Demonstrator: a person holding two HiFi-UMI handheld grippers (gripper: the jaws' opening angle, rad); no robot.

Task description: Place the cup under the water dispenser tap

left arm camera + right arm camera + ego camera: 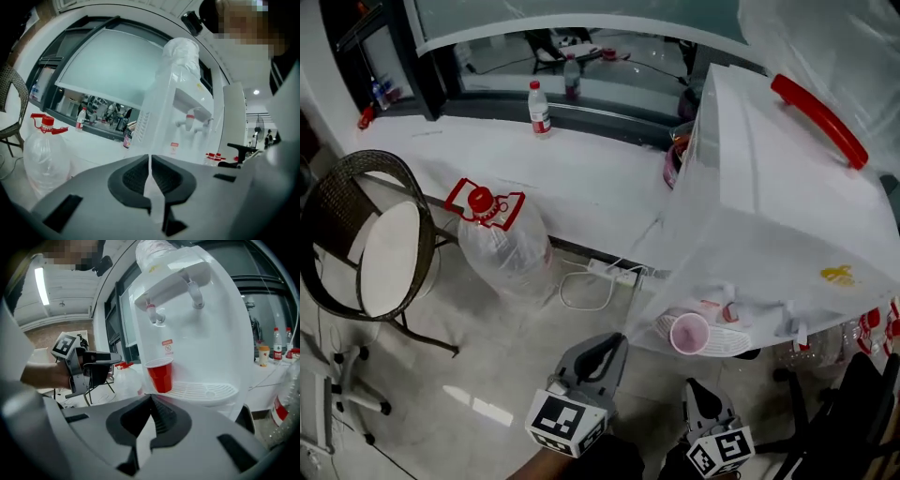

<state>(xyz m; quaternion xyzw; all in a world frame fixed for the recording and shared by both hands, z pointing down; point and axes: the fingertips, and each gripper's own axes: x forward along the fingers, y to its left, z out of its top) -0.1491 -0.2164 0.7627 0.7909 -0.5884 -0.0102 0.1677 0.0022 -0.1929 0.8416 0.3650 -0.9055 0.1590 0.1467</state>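
1. Head view: one cup (690,333) stands upright on the tray (729,343) of the dispenser (769,187), mouth up and long axis vertical. It is beside the two taps (727,309). The left gripper (605,349) and right gripper (699,390) sit near it, both clear of it. One jug (502,246) and one chair (366,234) stand on the floor, and two bottles (539,108) stand on the table (591,183).
2. Left gripper view: the jaws are together and empty. They point at the dispenser (180,108), and nothing stands between. The jug (44,154) is at the left.
3. Right gripper view: the jaws are together and empty. The red cup (160,373) stands upright at the tray's (206,391) left end, roughly below the red tap (152,310). The second tap (194,294) is to the right. The left gripper (115,363) is left of the cup, apart from it.
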